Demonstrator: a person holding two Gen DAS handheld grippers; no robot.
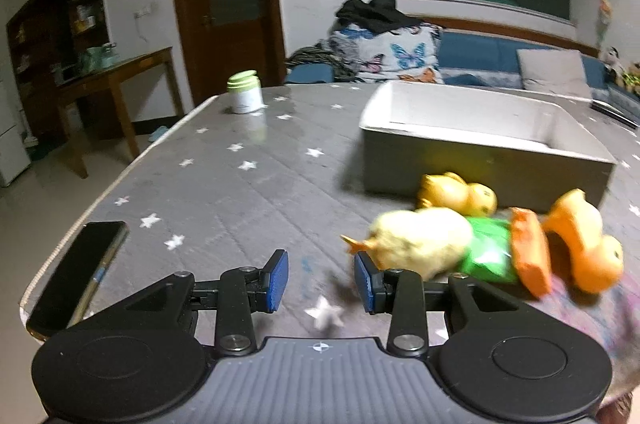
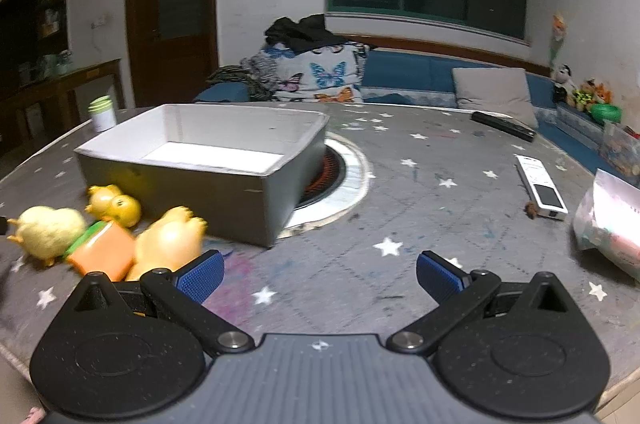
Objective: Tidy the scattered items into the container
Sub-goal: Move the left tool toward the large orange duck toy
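I see a grey box with a white inside standing on the star-patterned table; I see nothing in the part of its floor that shows. The toys lie just outside its near wall: a fuzzy chick, two rubber ducks and an orange block. My left gripper is open beside the chick, near the table edge, and my right gripper is spread wide over bare cloth, holding nothing.
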